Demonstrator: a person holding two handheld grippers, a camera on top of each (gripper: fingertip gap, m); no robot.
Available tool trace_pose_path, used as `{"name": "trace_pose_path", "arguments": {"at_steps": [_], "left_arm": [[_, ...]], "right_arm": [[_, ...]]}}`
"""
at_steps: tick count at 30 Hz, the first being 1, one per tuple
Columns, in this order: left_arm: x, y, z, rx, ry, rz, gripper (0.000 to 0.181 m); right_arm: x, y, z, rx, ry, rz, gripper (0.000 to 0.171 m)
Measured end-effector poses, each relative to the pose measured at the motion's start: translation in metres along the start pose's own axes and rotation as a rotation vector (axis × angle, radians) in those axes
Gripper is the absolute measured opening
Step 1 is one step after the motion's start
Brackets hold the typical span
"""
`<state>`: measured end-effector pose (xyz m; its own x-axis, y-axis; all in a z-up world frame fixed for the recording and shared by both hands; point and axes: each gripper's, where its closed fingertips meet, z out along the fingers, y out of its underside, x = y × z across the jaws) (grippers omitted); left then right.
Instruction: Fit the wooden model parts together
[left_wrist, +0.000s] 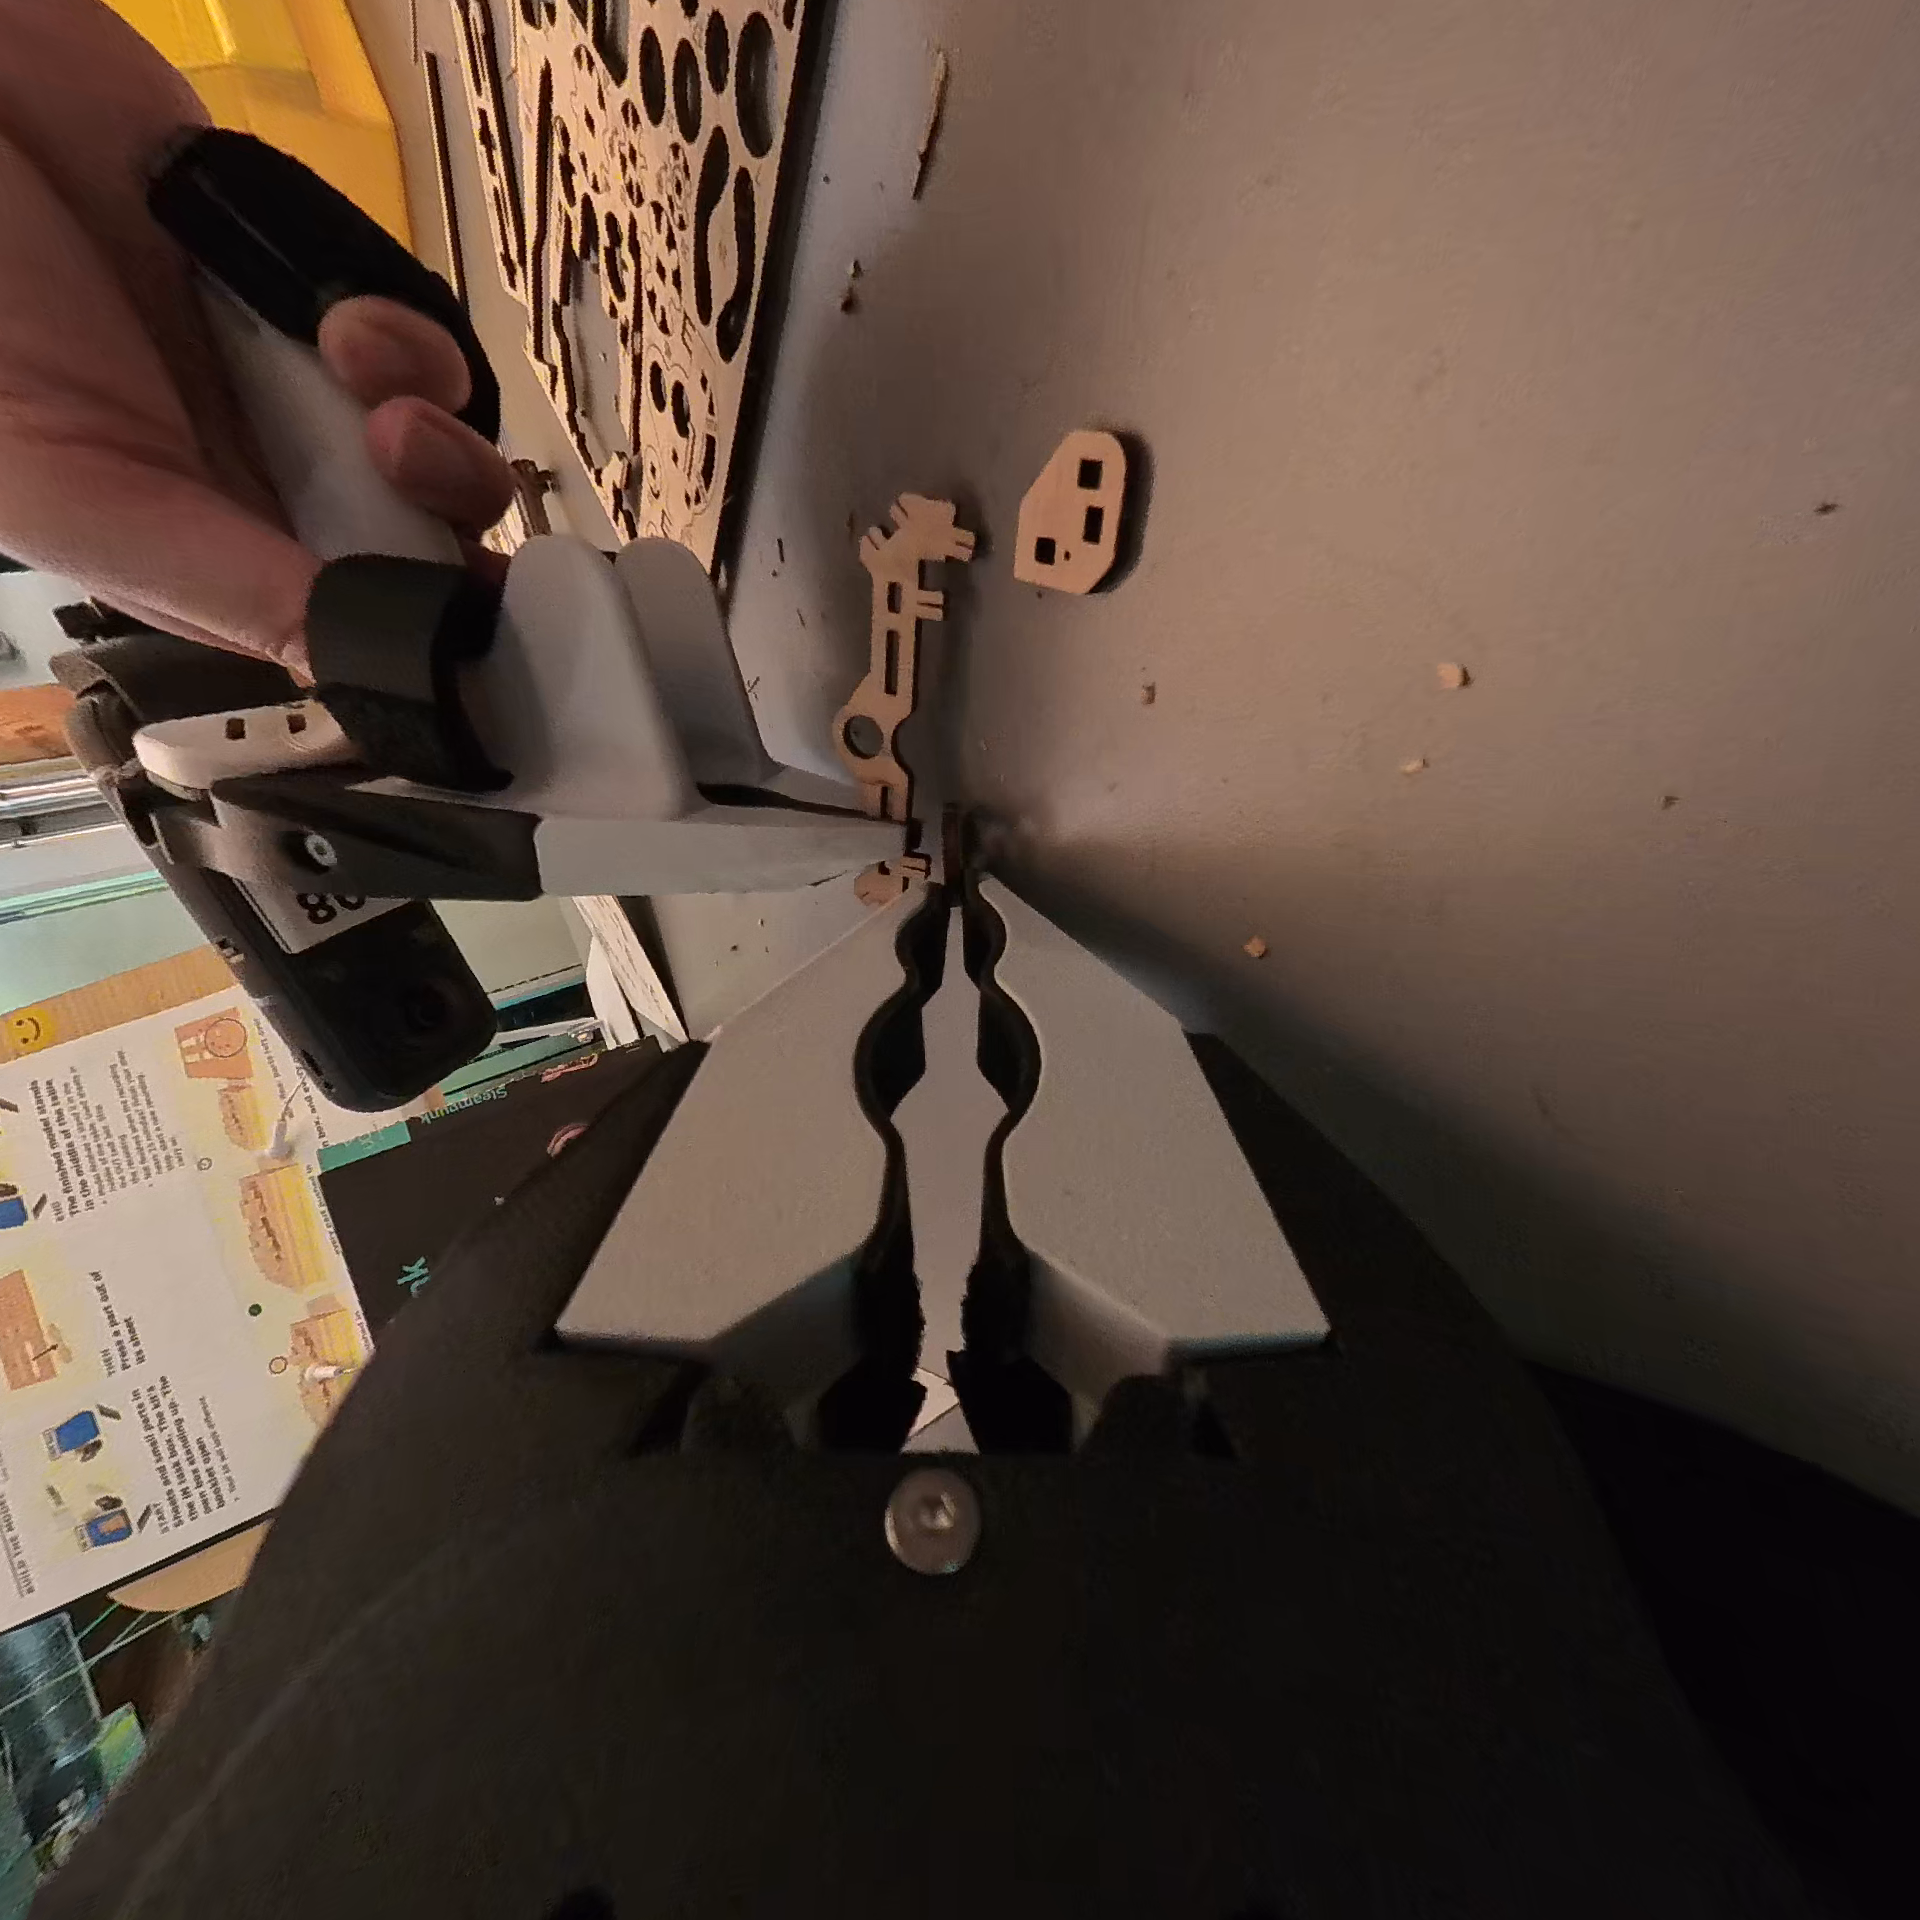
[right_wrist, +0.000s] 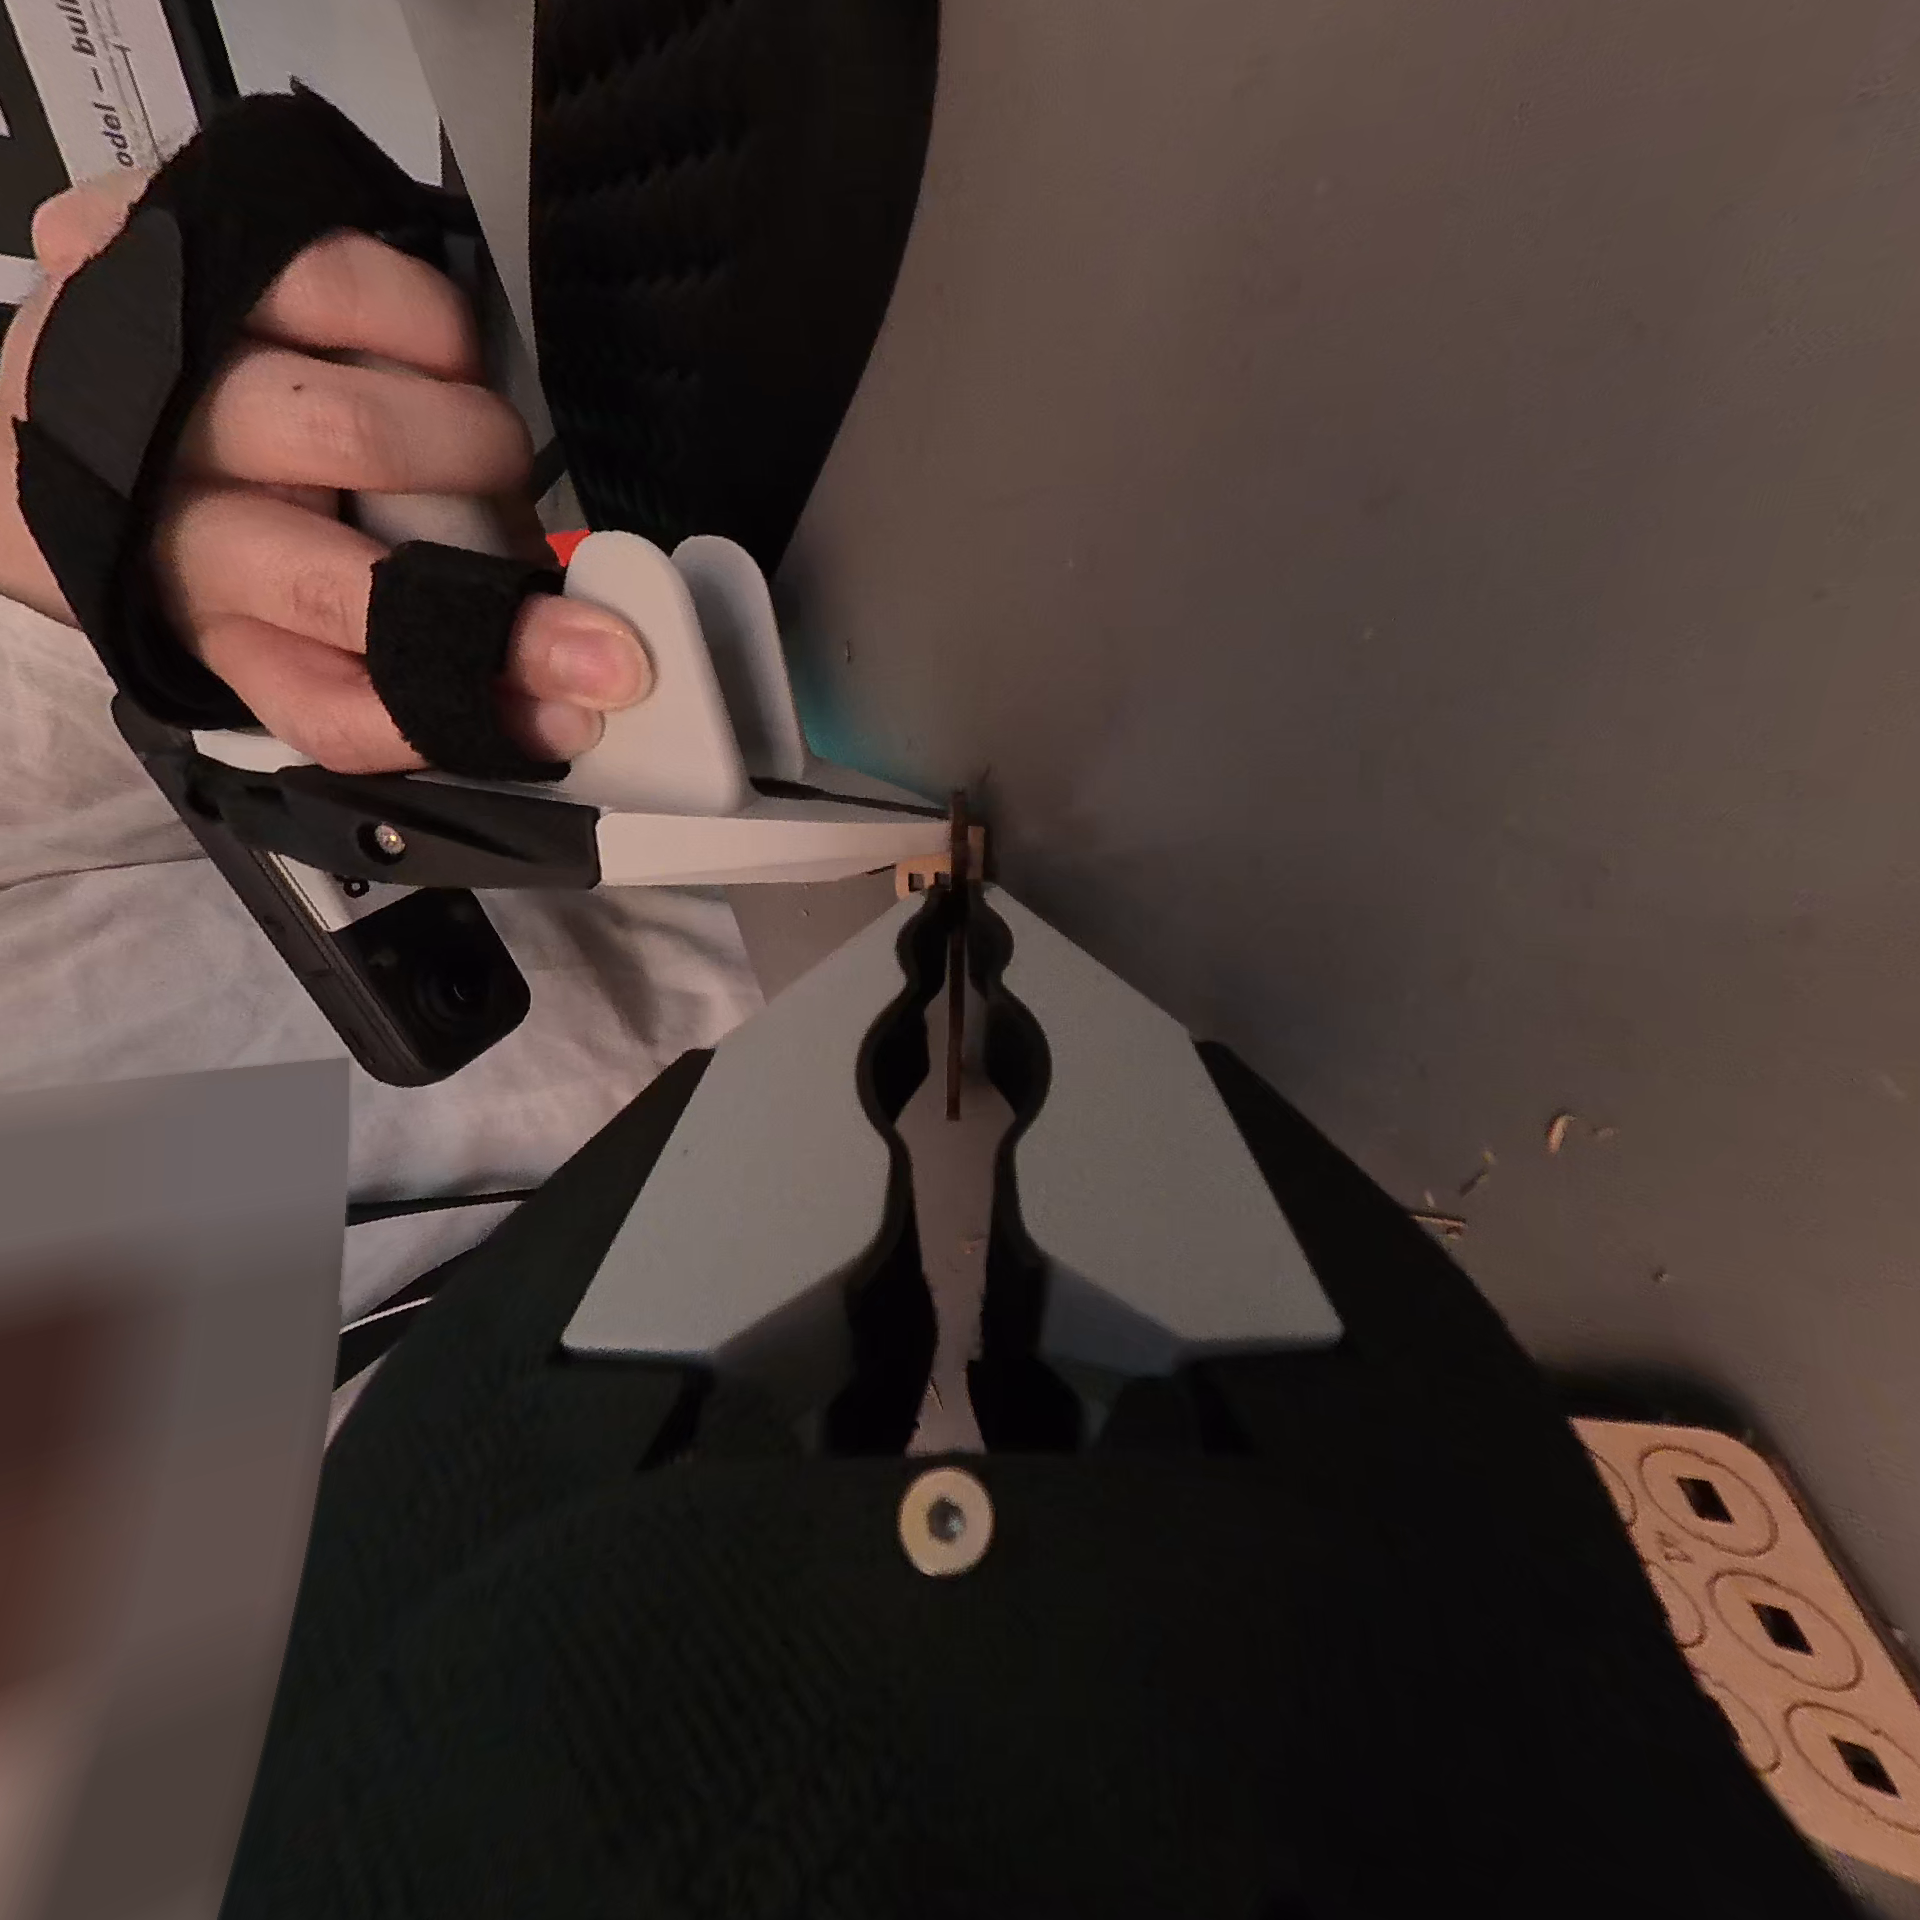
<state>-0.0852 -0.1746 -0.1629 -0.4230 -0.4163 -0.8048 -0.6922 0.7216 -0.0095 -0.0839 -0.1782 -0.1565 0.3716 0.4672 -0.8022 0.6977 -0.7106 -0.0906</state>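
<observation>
My right gripper (right_wrist: 951, 920) is shut on a long flat wooden strip (right_wrist: 952, 1039), which shows edge-on between its fingers. In the left wrist view that strip (left_wrist: 891, 665) is key-shaped with slots and a round hole, and the right gripper (left_wrist: 896, 847) comes in from the left, clamped on its lower end. My left gripper (left_wrist: 956, 883) is shut on a small wooden part (left_wrist: 952, 831), seen edge-on at its tips. In the right wrist view the left gripper (right_wrist: 948, 831) holds this small notched part (right_wrist: 920, 878) against the strip's end. Both sit just above the grey table (left_wrist: 1455, 416).
A punched-out plywood sheet (left_wrist: 623, 208) lies at the top left. A loose rounded wooden piece with three square holes (left_wrist: 1081, 514) lies beside the strip. An instruction sheet (left_wrist: 125, 1247) is at the left. A wooden plate with square holes (right_wrist: 1766, 1621) lies at the lower right. Wood crumbs dot the table. The grippers are tip to tip, or close to it.
</observation>
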Motion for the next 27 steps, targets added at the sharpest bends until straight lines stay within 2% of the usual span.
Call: {"name": "trace_pose_path", "arguments": {"at_steps": [12,22,27], "left_arm": [[-0.0005,0.0000,-0.0014,-0.014,-0.058,0.043,0.001],[0.0001,0.0002,-0.0009,0.005,-0.037,0.081,0.001],[0.0002,0.0005,-0.0010,0.010,-0.023,0.078,0.001]], "right_arm": [[0.0009,0.0009,0.0026,-0.031,0.064,0.003,0.001],[0.0000,0.0009,0.0048,-0.094,0.029,0.063,0.001],[0.0005,0.0004,0.0052,-0.160,0.071,0.084,0.001]]}}
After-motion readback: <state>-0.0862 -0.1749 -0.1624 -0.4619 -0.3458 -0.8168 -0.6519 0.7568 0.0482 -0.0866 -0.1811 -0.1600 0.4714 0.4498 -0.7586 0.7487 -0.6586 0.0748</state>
